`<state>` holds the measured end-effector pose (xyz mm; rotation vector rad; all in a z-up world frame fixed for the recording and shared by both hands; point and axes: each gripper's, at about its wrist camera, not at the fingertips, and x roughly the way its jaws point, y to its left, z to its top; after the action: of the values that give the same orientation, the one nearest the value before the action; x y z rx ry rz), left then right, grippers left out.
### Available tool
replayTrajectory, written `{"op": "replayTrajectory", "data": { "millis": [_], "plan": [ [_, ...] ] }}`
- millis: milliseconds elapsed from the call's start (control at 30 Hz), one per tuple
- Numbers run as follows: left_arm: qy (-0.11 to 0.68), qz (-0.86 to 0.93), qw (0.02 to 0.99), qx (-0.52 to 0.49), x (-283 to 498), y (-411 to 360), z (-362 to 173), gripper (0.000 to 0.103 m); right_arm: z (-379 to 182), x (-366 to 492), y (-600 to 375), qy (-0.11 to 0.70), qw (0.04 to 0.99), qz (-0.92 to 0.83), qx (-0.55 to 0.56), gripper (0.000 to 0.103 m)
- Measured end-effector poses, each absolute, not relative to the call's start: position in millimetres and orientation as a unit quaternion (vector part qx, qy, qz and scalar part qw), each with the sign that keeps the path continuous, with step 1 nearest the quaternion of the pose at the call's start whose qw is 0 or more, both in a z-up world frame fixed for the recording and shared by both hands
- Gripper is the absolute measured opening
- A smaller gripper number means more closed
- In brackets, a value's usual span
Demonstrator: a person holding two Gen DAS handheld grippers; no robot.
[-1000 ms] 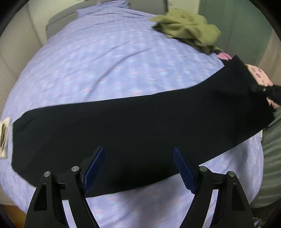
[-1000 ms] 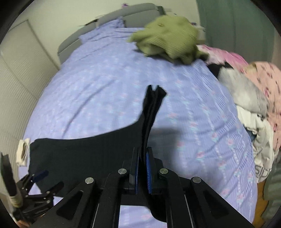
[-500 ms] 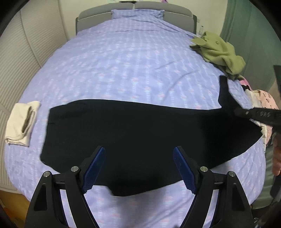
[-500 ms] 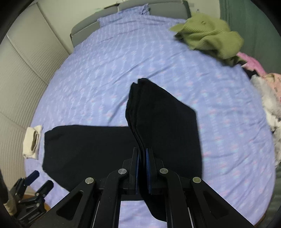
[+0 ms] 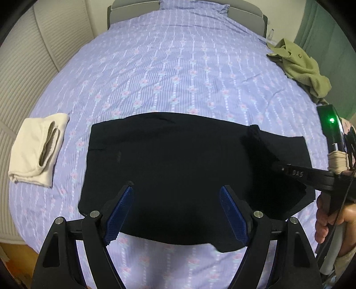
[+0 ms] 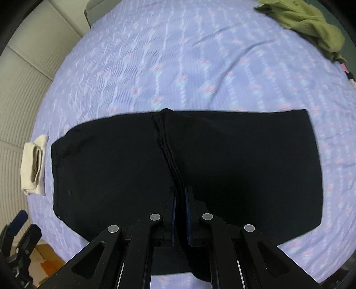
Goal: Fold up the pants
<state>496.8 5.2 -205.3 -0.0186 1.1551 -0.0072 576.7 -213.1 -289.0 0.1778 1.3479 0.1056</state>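
Black pants [image 5: 169, 160] lie across the near part of the bed, with one half doubled back over the other. My right gripper [image 6: 180, 191] is shut on the stacked edge of the pants [image 6: 111, 166], holding it just above the lower layer. In the left wrist view the right gripper [image 5: 277, 165] reaches in from the right over the folded part. My left gripper [image 5: 176, 189] hovers open above the near edge of the pants, with nothing pinched between its blue pads. It also shows at the lower left of the right wrist view, where the left gripper [image 6: 26, 224] stands past the waist end.
The bed carries a lilac flowered sheet [image 5: 178, 66] and ends at a grey headboard [image 5: 133, 6]. A folded cream cloth [image 5: 37, 151] lies left of the pants. A green garment [image 5: 300, 66] is heaped at the far right. A person's hand [image 5: 327, 215] grips the right tool.
Both grippers have swept to the left across the bed. The right one carried the leg end over the pants and sank, so the long strip is now doubled and shorter.
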Motion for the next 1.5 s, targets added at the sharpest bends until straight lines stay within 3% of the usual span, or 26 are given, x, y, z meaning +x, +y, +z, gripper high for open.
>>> {"op": "replayTrajectory", "data": {
  "millis": [433, 533, 600, 733, 800, 900, 1267, 1367, 1433, 1500],
  "plan": [
    [0.559, 0.021, 0.828, -0.035, 522, 67, -232, 0.08, -324, 585, -169, 0.667, 0.744, 0.029, 0.028, 0.009],
    [0.559, 0.033, 0.828, -0.03, 523, 81, -238, 0.08, -332, 585, -162, 0.679, 0.732, 0.032, 0.038, 0.02],
    [0.558, 0.041, 0.828, -0.024, 521, 92, -242, 0.082, -331, 583, -155, 0.682, 0.726, 0.059, 0.061, 0.035],
    [0.562, 0.042, 0.826, -0.036, 511, 126, -252, 0.083, -313, 574, -121, 0.673, 0.728, 0.117, 0.06, 0.04],
    [0.564, 0.041, 0.823, -0.054, 503, 148, -257, 0.083, -300, 568, -98, 0.662, 0.736, 0.137, 0.042, 0.052],
    [0.57, 0.034, 0.817, -0.081, 495, 178, -266, 0.083, -281, 559, -66, 0.642, 0.75, 0.16, 0.013, 0.06],
    [0.575, -0.105, 0.794, -0.167, 495, 244, -297, 0.076, -280, 557, 22, 0.647, 0.731, 0.208, -0.062, 0.06],
    [0.579, -0.128, 0.784, -0.184, 509, 252, -313, 0.069, -289, 557, 37, 0.653, 0.725, 0.21, -0.067, 0.06],
    [0.587, -0.135, 0.771, -0.208, 519, 260, -327, 0.057, -297, 557, 46, 0.658, 0.721, 0.206, -0.073, 0.06],
    [0.584, -0.148, 0.759, -0.247, 529, 269, -340, 0.056, -304, 559, 52, 0.663, 0.717, 0.204, -0.075, 0.06]
  ]
}}
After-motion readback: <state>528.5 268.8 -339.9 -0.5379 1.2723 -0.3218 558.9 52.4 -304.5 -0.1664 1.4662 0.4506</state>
